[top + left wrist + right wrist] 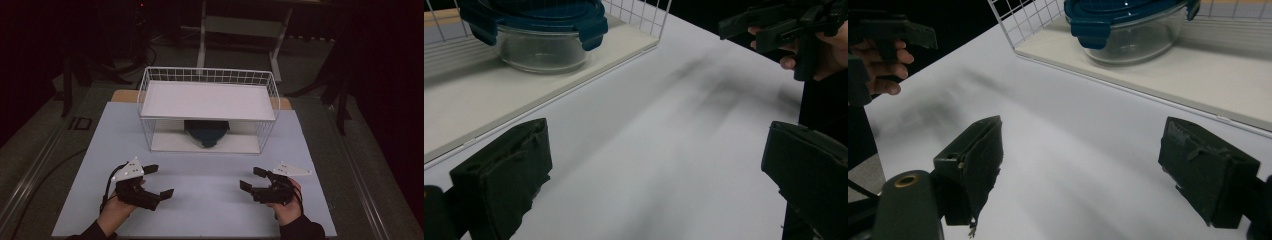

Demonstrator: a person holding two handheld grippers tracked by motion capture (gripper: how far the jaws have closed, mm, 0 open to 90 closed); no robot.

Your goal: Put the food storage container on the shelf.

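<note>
Hiding under the rack's shelf (207,100), the glass container (206,132) shows partly.

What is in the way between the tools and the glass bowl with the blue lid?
Nothing visible. The glass bowl sits on the rack's bottom shelf, whose front side is open. Bare table lies between it and the left tool and right tool.

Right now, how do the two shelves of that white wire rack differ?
The upper shelf lies bare, while the lower shelf carries a glass container with a blue clip-on lid. The upper shelf sits in open light; the lower shelf lies shaded beneath it. Both are flat white boards in the same wire rack.
</note>
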